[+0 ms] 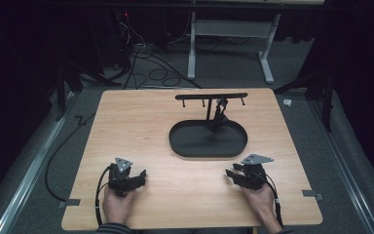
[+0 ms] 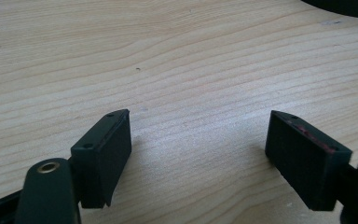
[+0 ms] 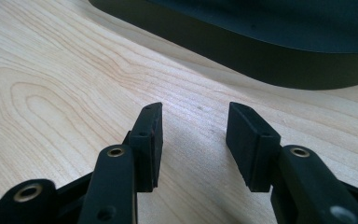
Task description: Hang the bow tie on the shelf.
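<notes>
A black oval tray [image 1: 185, 146] lies at the middle of the wooden table [image 1: 126, 126]. From it rises a thin black stand with a crossbar [image 1: 211, 96] carrying small hooks, and a dark item [image 1: 219, 114] hangs near the post. My left gripper [image 1: 141, 176] rests near the front left of the table, jaws wide apart over bare wood [image 2: 198, 154]. My right gripper [image 1: 230, 174] sits front right, below the tray's near rim [image 3: 242, 56], open with nothing between its pads [image 3: 194, 144]. A hand holds each gripper.
Cables [image 1: 148, 68] and a white metal frame [image 1: 226, 44] lie on the floor beyond the table's far edge. Grey tape tabs [image 1: 312, 194] mark the table's front corners. Bare wood spans between the two grippers.
</notes>
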### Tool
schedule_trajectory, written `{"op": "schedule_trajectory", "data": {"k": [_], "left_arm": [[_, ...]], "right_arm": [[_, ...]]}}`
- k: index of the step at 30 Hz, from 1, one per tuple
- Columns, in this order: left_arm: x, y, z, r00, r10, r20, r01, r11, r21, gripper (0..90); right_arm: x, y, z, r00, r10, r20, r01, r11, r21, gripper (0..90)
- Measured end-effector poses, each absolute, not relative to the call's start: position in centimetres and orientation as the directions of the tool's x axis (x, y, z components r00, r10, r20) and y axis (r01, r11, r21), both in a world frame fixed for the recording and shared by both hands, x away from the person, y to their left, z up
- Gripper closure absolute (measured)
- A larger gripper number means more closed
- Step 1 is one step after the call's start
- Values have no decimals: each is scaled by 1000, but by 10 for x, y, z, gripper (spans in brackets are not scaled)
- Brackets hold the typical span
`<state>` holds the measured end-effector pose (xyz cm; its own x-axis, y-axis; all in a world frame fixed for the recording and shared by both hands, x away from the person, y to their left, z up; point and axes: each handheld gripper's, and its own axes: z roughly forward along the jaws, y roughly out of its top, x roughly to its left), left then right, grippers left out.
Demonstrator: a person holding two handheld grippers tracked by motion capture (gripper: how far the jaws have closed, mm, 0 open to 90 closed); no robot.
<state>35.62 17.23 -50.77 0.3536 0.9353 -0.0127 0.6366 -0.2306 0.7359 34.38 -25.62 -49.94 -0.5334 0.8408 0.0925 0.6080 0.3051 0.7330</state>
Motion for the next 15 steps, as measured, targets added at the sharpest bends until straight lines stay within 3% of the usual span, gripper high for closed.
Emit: {"op": "schedule_trajectory", "data": {"k": [15], "left_arm": [[356, 172, -508, 353, 935, -13, 636, -230, 736, 229]], "right_arm": [[342, -249, -502, -535, 844, 24, 580, 347, 737, 559]]}}
